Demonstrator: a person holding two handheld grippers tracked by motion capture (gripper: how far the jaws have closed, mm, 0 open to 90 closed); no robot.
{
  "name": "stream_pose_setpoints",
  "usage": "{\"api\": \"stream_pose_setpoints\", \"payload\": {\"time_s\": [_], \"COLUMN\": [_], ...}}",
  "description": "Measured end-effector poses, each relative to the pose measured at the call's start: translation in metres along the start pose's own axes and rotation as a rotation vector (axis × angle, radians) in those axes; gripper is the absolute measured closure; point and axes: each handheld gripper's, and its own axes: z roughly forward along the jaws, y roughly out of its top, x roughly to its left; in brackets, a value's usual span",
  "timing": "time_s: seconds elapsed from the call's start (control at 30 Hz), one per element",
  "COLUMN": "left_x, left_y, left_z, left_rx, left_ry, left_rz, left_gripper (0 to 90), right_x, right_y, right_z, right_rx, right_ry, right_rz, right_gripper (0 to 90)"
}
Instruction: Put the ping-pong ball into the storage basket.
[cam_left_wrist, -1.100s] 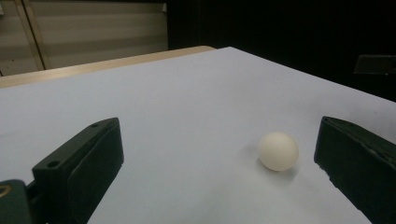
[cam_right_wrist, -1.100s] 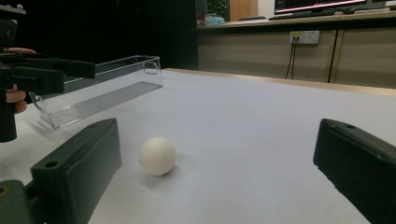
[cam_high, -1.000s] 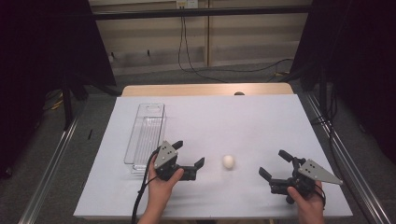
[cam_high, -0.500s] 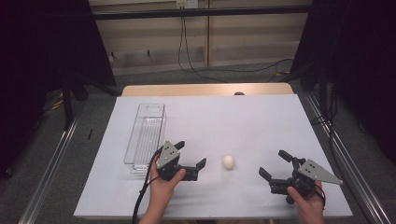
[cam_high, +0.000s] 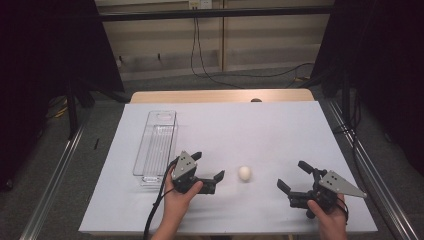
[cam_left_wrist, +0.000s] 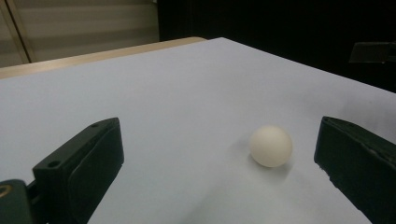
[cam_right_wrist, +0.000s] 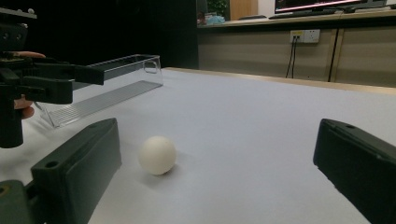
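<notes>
On the white table (cam_high: 250, 130), the ball (cam_high: 244, 173) lies between the two grippers, touching neither. The left gripper (cam_high: 208, 166) sits just beside it with jaws spread wide; the right gripper (cam_high: 294, 175) lies farther off, jaws also wide apart. A clear tray (cam_high: 156, 145) stands left of the left gripper. No readable writing shows anywhere.

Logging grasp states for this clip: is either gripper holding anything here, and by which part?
Nothing is held. The left gripper and right gripper are both open, and the white ball lies free on the table between them, untouched.
</notes>
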Motion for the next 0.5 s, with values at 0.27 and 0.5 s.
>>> {"api": "stream_pose_setpoints", "payload": {"time_s": [0.27,0.5], "left_x": [-0.0010,-0.0019], "left_y": [-0.0006,-0.0015], "left_z": [0.0035,0.0076], "left_rx": [0.007,0.009], "left_ry": [-0.001,-0.003], "left_rz": [-0.003,-0.009], "left_gripper": [1.6,1.6], "right_x": [-0.0001,0.0000], "right_y": [0.0001,0.0001], "right_z": [-0.0003,0.0000], "right_rx": [0.000,-0.001], "right_ry": [0.002,0.001], "right_rz": [0.001,0.003], "right_gripper": [0.4,0.4]}}
